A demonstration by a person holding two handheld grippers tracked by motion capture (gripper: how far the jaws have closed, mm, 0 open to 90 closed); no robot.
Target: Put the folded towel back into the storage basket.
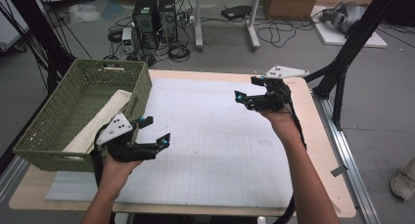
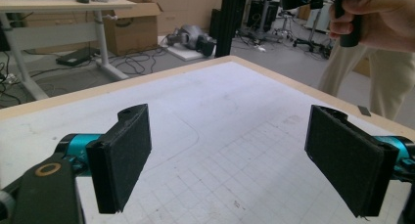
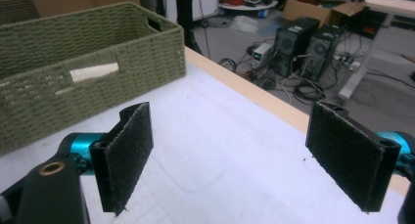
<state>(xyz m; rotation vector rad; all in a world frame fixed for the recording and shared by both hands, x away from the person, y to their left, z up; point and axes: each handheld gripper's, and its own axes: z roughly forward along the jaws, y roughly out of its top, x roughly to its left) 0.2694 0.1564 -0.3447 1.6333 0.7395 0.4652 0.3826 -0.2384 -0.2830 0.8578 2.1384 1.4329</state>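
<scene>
Nearest me, I hold the left gripper [image 1: 155,131] low beside the green basket [image 1: 58,131], jaws wide and empty over the white mat [image 1: 220,150]; I reckon it has finished there. Farther out, the right gripper [image 1: 247,89] hovers raised, also wide and empty. A pale folded cloth [image 1: 100,121] lies inside the basket.

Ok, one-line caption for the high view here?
Both tongs, left and right, held open and empty above the gridded mat; green wicker basket at the table's left edge.
</scene>
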